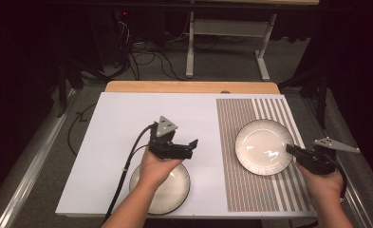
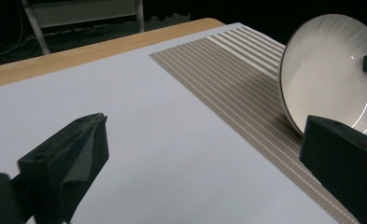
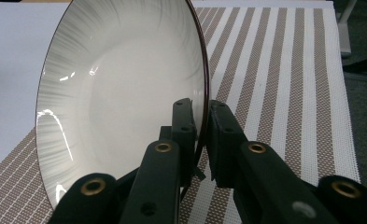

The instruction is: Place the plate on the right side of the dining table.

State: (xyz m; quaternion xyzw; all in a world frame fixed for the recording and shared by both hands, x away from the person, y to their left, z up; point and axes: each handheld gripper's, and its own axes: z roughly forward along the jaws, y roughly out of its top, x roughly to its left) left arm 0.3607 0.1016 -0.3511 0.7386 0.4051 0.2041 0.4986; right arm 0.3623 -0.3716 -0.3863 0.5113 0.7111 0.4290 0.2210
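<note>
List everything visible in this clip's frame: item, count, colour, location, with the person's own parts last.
White ribbed ceramic plates: 2; one tilted on the mat, one flat at the sheet's near edge.
Brown-and-cream striped woven placemat: 1, right side.
Pale grey table sheet: 1, left and centre.
Wooden table edge: 1, tan, far side.
Metal frame legs: grey, on the floor behind.
Left gripper: black, open, above the near plate.
Right gripper: black, shut on the tilted plate's rim.
</note>
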